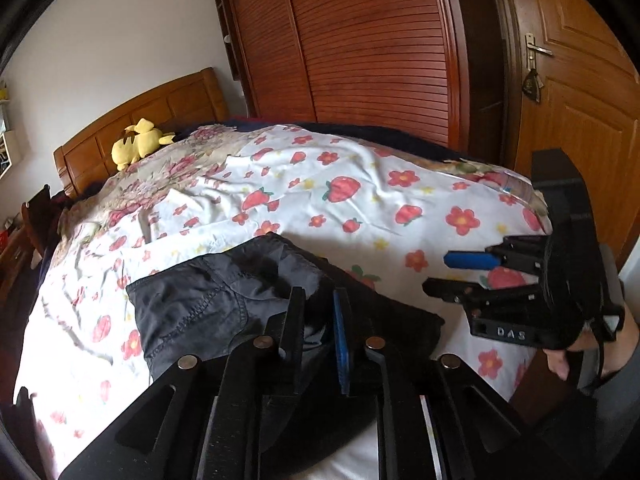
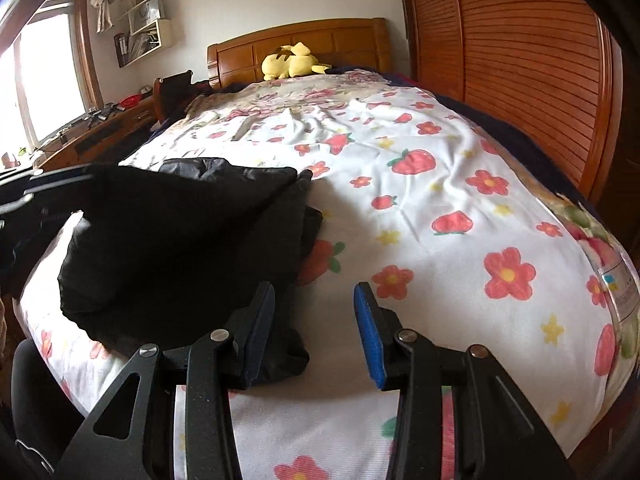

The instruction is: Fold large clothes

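A dark grey-black garment (image 1: 208, 300) lies bunched on the near part of the bed; it also shows in the right wrist view (image 2: 180, 248). My left gripper (image 1: 320, 320) is shut on a fold of it, lifting the cloth a little off the sheet. My right gripper (image 2: 314, 320) is open and empty, hovering just right of the garment's near edge above the sheet. It also shows in the left wrist view (image 1: 438, 276), to the right of the garment, jaws apart.
The bed has a white sheet (image 2: 440, 208) printed with strawberries and red flowers. A yellow plush toy (image 2: 292, 65) sits by the wooden headboard (image 2: 296, 40). A slatted wardrobe (image 1: 360, 48) and door (image 1: 580, 80) stand beyond the bed. A desk (image 2: 88, 132) stands at left.
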Action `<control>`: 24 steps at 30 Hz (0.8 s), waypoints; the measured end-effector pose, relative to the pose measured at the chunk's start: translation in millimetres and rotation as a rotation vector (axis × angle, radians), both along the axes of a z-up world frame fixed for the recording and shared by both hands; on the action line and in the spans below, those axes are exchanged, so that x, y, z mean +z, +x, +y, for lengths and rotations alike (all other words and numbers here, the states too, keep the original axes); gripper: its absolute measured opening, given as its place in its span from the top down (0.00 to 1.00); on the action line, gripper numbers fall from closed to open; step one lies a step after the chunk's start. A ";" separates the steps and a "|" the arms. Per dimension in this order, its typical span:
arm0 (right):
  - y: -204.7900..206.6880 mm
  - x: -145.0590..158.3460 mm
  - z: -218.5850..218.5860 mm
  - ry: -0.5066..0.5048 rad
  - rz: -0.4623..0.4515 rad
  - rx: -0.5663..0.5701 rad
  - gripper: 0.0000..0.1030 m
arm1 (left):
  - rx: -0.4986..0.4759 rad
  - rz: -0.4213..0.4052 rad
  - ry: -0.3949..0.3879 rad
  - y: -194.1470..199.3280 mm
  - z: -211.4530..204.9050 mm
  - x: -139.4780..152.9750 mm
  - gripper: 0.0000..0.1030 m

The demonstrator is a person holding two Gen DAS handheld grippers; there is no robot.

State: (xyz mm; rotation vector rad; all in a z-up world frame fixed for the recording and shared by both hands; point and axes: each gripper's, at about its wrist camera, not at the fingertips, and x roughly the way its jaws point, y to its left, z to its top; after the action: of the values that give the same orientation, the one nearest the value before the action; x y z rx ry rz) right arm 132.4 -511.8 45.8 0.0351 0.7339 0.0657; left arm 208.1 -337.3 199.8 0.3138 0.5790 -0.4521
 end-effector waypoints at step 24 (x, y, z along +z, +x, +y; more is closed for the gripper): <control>-3.7 53.9 63.0 0.000 -0.185 0.117 0.23 | 0.151 0.021 -0.127 -55.5 71.6 -36.2 0.67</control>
State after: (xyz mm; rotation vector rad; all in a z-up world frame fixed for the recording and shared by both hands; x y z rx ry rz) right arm 128.7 -448.9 99.7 -0.0138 0.5505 0.1780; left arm 152.7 -265.7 163.6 0.1426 0.5876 -0.3449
